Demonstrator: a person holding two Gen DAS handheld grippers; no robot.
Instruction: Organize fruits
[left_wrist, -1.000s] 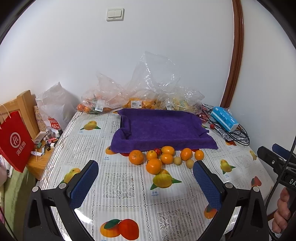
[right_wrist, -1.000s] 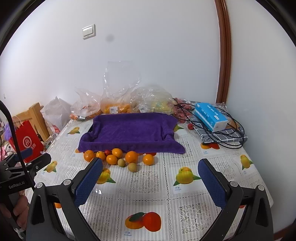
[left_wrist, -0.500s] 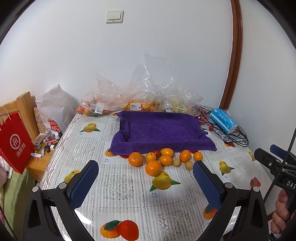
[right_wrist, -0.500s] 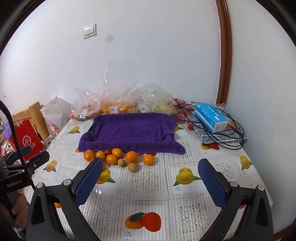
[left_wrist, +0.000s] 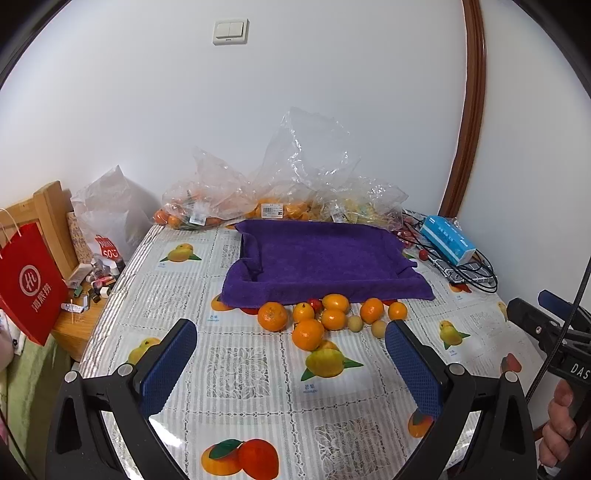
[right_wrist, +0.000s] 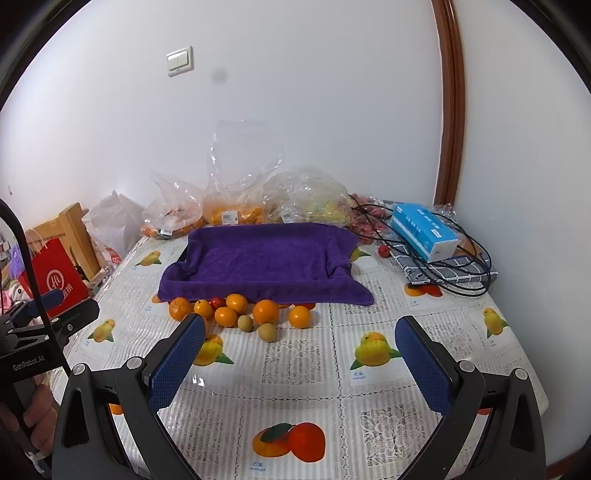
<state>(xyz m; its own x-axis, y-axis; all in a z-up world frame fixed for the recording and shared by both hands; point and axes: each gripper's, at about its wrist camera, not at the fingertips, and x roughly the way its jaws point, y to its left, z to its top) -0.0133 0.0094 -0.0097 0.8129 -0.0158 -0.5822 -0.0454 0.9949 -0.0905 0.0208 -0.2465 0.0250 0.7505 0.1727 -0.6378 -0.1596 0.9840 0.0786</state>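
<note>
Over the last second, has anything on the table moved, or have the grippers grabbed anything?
Nothing was taken hold of or let go. The left gripper drew back slightly, so the fruit cluster and purple towel sit a little farther off in its view. The right gripper barely shifted. Both grippers remain open and empty, and the fruit lies as before along the towel's front edge.

This is a room in a home. A table with a fruit-print plastic cloth stands against a white wall that has a light switch and brown wooden door trim. Clear bags of shop-labelled fruit lie at the table's far edge, near a tissue box and a tangle of black cable. To the left are a red paper shopping bag and a wooden chair.
</note>
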